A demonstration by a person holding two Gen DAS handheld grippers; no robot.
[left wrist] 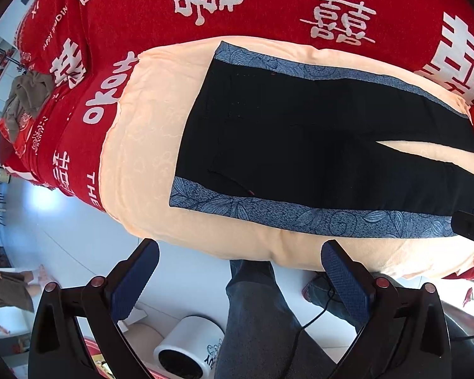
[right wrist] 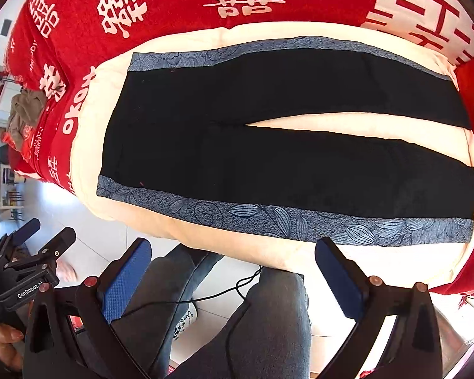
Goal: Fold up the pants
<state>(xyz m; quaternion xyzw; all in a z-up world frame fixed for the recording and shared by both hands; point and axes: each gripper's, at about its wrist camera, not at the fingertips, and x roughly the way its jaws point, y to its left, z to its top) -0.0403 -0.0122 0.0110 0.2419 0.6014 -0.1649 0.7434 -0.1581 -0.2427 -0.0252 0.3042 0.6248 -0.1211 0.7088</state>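
1. At the far left of my right wrist view I see the left gripper [right wrist: 38, 240], held by a hand [right wrist: 3, 344] over the pale floor [right wrist: 88, 237]; its fingers stand apart with nothing between them.
2. In its own view the left gripper [left wrist: 240, 271] is spread wide, and its blue pads [left wrist: 132, 287] hang short of the bed edge, above a jeans-clad leg [left wrist: 252, 315] and a white cylindrical appliance [left wrist: 189, 347] on the floor.
3. The pants [right wrist: 284, 145] lie flat on a peach blanket [right wrist: 88, 120] that covers a red bedspread [right wrist: 173, 3] printed with white characters. They are black with blue floral side stripes, the waistband to the left, the two legs running right with a narrow gap between them.
4. My right gripper [right wrist: 233, 265] is also wide open and empty, just short of the near blue stripe [right wrist: 268, 218], not touching the fabric.
5. At the right edge of the left view, the right gripper's tip [left wrist: 470, 224] shows beside the near pant leg.
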